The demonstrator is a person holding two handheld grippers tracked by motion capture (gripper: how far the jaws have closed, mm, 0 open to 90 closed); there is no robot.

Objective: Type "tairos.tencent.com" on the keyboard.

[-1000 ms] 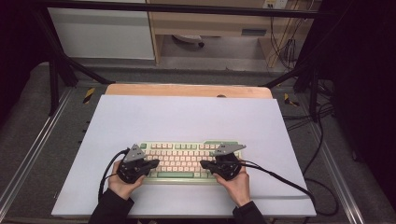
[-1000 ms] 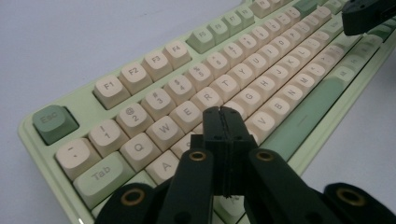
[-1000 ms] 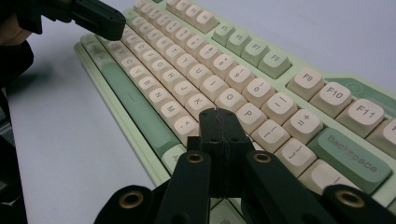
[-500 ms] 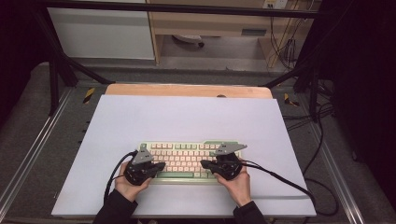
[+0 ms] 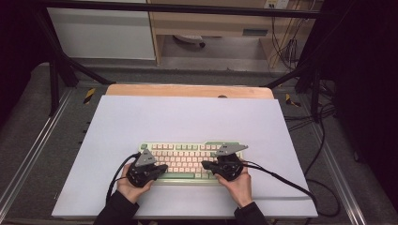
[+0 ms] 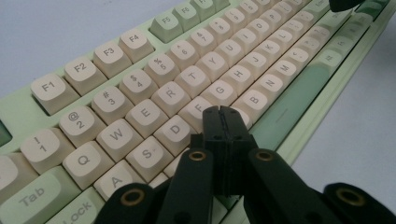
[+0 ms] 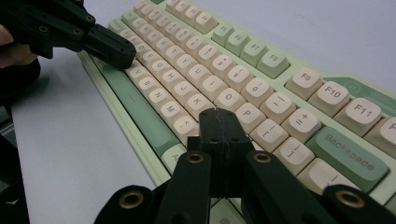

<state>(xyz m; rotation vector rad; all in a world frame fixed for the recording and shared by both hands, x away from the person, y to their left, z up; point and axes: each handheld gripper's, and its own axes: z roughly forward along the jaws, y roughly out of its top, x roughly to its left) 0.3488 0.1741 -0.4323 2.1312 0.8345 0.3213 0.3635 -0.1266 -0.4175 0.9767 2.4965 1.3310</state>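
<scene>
high view: left tongs (image 5: 162, 168) and right tongs (image 5: 205, 165), both clenched empty, over keyboard (image 5: 187, 153)

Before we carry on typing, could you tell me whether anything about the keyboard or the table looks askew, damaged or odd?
Nothing stands out. The keyboard lies flat and square on the white table mat, with no key visibly missing or lifted. The left claw and right claw are both shut above the keys.

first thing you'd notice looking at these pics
A pale green keyboard with cream keys lies at the near middle of a white mat. Two black claws rest over it, the left claw shut above the F and V keys, the right claw shut near the P and L keys.
</scene>
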